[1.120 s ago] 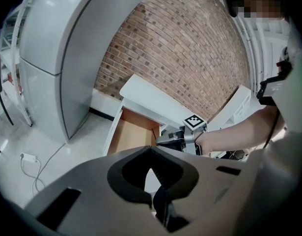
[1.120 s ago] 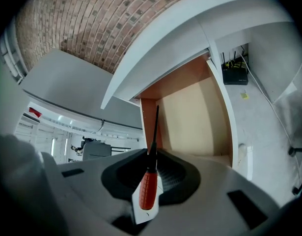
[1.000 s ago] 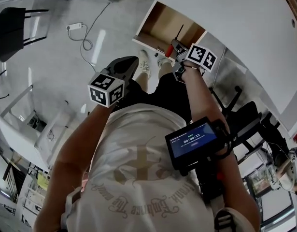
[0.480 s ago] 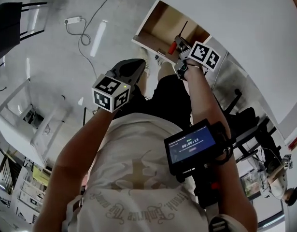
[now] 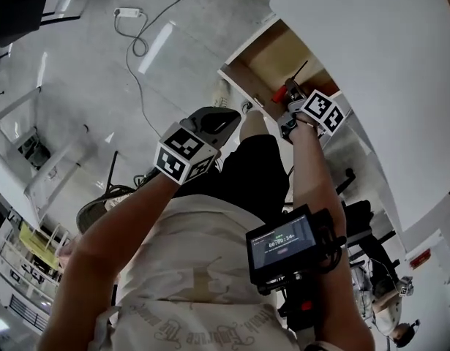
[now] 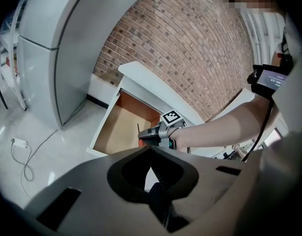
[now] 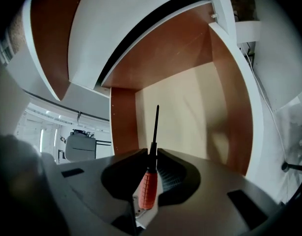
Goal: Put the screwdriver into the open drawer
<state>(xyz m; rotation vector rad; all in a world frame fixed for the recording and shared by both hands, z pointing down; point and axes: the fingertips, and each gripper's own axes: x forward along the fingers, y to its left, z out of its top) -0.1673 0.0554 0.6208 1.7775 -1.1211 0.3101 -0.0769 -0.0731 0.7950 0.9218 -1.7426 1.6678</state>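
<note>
Screwdriver (image 7: 150,173) is clamped between the right gripper's (image 7: 151,154) jaws, which pinch it where the orange handle meets the black shaft. In the right gripper view the handle trails back toward 6 o'clock inside the hollow between the jaws, and the thin shaft runs out past the tips toward 12 o'clock. The shaft's tip shows against the pale wooden floor of the open drawer (image 7: 190,107); whether it touches that floor cannot be told. Red-brown drawer walls stand at 9 o'clock and 3 o'clock of the shaft.

The left gripper (image 6: 149,148) has its jaws brought together at the tips, with nothing between them. From it the drawer and the right gripper lie toward 12 o'clock in the left gripper view, and a brick wall (image 6: 200,48) rises beyond them.

In the head view the left gripper hangs over the grey floor at 8 o'clock of the drawer, well apart from it. A white tabletop (image 5: 371,64) overhangs the drawer at 3 o'clock, and a power strip (image 5: 126,12) with its cable lies on the floor at 10 o'clock.
</note>
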